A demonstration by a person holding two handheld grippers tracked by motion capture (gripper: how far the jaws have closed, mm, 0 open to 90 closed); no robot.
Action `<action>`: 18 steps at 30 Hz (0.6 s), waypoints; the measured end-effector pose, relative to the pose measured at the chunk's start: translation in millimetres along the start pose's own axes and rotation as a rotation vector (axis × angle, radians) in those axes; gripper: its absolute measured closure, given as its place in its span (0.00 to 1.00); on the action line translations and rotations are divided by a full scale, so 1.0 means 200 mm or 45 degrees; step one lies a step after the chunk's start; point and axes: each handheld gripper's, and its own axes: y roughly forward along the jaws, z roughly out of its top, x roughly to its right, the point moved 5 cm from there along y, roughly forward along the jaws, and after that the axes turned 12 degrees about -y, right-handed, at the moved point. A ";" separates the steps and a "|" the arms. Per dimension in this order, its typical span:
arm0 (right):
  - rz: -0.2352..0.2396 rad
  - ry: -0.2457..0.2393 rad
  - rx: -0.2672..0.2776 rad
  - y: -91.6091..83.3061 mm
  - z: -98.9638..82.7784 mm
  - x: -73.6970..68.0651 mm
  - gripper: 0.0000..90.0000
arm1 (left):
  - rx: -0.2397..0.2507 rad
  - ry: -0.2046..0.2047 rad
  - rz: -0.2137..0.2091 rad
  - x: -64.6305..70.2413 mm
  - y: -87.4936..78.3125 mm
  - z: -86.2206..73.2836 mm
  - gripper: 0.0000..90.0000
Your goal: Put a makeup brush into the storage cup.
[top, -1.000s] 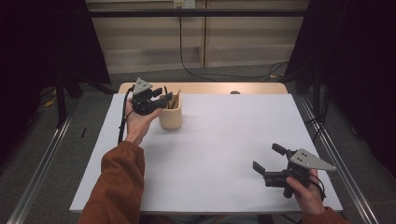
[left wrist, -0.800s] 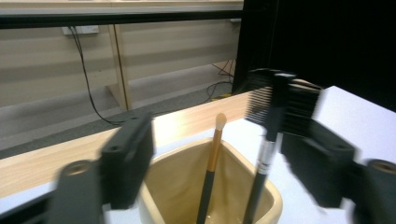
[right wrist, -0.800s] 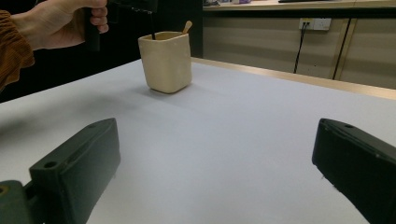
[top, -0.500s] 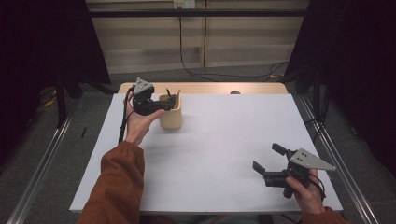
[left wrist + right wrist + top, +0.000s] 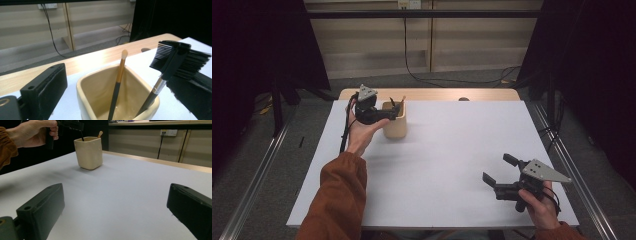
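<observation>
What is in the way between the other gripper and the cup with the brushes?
Nothing visible: bare white table lies between the open right gripper and the cream cup. The open left gripper hovers at the cup.

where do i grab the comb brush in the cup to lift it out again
Grip the comb brush by its silver ferrule, just below the head, coming from above with the left gripper. It leans in a corner of the cream cup, handle sunk inside, so the stem above the rim is the free part.

One cup (image 5: pixel 394 120), two brushes (image 5: pixel 117 82).
</observation>
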 end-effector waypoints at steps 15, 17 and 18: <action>-0.002 -0.001 0.000 0.00 0.00 0.00 0.01 | -0.036 0.027 0.024 -0.04 0.01 -0.10 0.04; -0.002 0.003 0.005 0.00 0.00 0.00 0.01 | -0.028 0.032 0.021 -0.04 0.01 -0.11 0.04; -0.002 0.002 0.005 0.00 0.00 0.00 0.01 | -0.027 0.037 0.016 -0.04 0.01 -0.12 0.04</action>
